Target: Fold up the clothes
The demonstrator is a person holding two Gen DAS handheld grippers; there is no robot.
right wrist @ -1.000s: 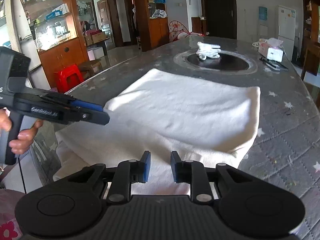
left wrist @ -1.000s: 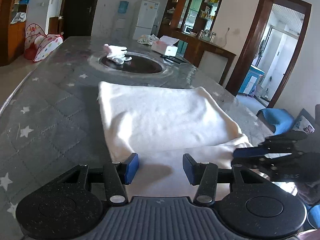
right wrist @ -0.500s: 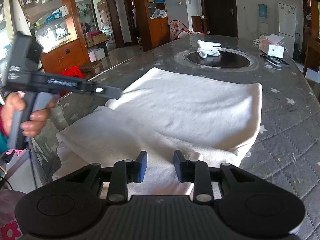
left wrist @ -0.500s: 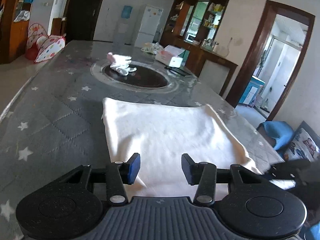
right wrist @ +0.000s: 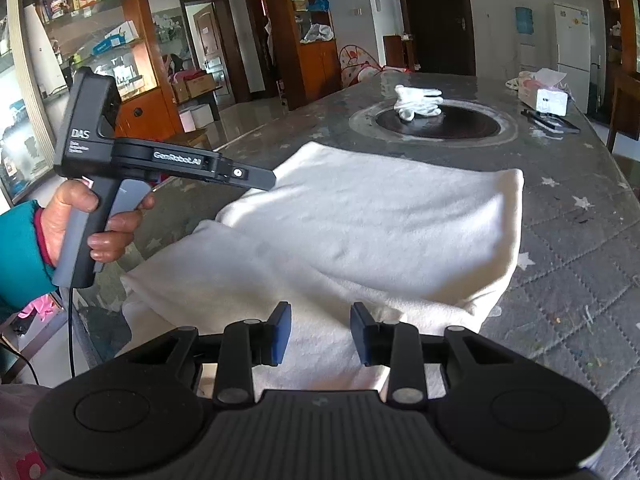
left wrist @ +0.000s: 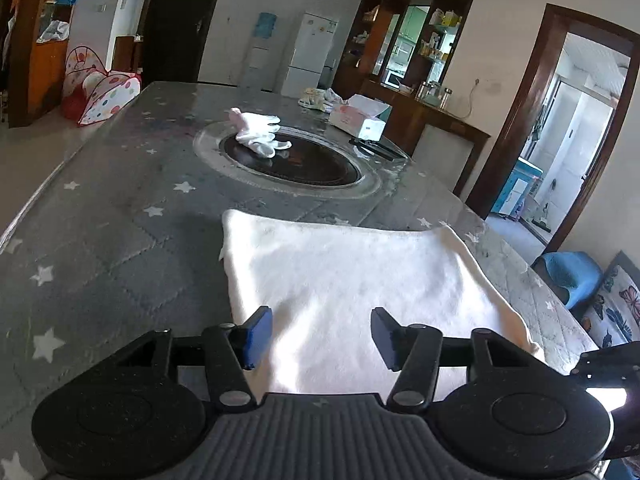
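Note:
A white folded cloth lies flat on the grey star-patterned table; it also shows in the right wrist view, with its near part hanging toward the table edge. My left gripper is open and empty, raised above the cloth's near edge; it also shows from the side in the right wrist view, held in a hand above the cloth's left edge. My right gripper is open and empty, just above the cloth's near right part. Part of it shows at the left wrist view's right edge.
A dark round inset with white gloves on it sits mid-table. A tissue box and a dark flat item lie at the far right. The table edge runs close on the right.
Both grippers have risen and pulled back from the cloth. The right gripper's jaws have opened wider. The left gripper has lifted up off the cloth's left edge.

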